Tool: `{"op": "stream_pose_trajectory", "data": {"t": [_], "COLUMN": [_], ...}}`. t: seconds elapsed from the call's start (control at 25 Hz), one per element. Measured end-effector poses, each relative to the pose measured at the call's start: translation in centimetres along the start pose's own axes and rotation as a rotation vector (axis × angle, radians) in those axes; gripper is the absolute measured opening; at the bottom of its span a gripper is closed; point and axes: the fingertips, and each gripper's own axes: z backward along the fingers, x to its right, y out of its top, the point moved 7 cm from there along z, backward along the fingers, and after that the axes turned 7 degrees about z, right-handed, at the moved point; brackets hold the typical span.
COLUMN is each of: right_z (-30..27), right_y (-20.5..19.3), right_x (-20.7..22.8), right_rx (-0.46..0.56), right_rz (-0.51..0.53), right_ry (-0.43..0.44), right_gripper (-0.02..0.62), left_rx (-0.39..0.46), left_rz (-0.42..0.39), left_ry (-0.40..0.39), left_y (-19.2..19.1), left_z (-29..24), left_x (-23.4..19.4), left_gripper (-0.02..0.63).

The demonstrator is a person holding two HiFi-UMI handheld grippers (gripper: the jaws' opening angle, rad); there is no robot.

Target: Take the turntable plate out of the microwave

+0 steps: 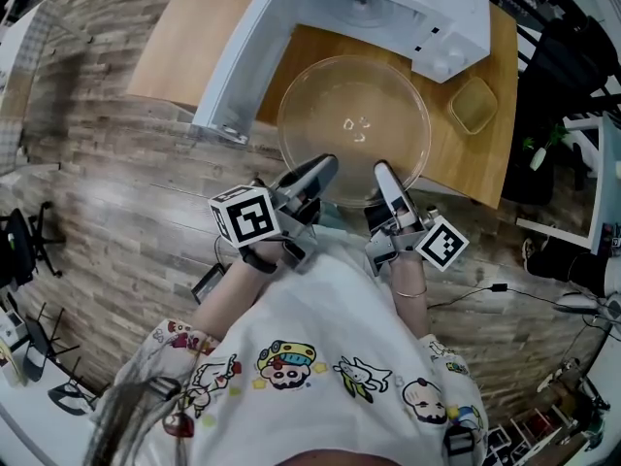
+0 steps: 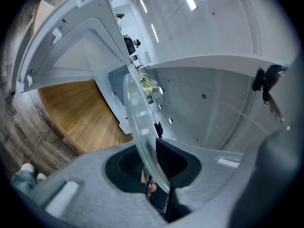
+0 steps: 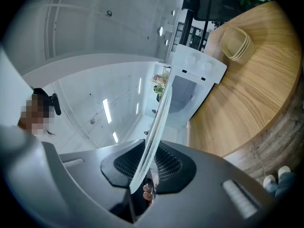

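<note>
The clear glass turntable plate point(image 1: 354, 124) hangs level above the wooden table, just in front of the white microwave point(image 1: 388, 8), whose door point(image 1: 243, 56) stands wide open to the left. My left gripper point(image 1: 325, 168) is shut on the plate's near-left rim, my right gripper point(image 1: 385, 175) on its near-right rim. In the left gripper view the plate point(image 2: 137, 118) shows edge-on between the dark pads point(image 2: 178, 158). The right gripper view also has the plate point(image 3: 154, 127) edge-on, pinched between ribbed pads point(image 3: 166, 163).
A yellowish square dish point(image 1: 473, 105) sits on the wooden table point(image 1: 485, 163) right of the plate, below the microwave's control knobs point(image 1: 441, 61). Wood-plank floor surrounds the table. Chairs and cables lie at the far left and right.
</note>
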Motion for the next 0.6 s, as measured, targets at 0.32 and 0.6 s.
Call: {"op": "stream_pose_trajectory", "data": {"t": [0.32,0.6], "right_z": [0.11,0.11], "right_y": [0.33,0.76], "right_x": [0.25,0.42], "right_rx": [-0.012,-0.018], "right_rz": [0.001,0.003], "right_ry": [0.004,0.010], "right_gripper": [0.077,0.078], "left_rx": [-0.005,-0.008], "left_rz": [-0.008,-0.026], "left_ry": [0.000,0.000], "left_y": [-0.01,0.06], "left_z": [-0.39,-0.83], "left_x": [0.14,0.28], "left_gripper": [0.060,0.060]}}
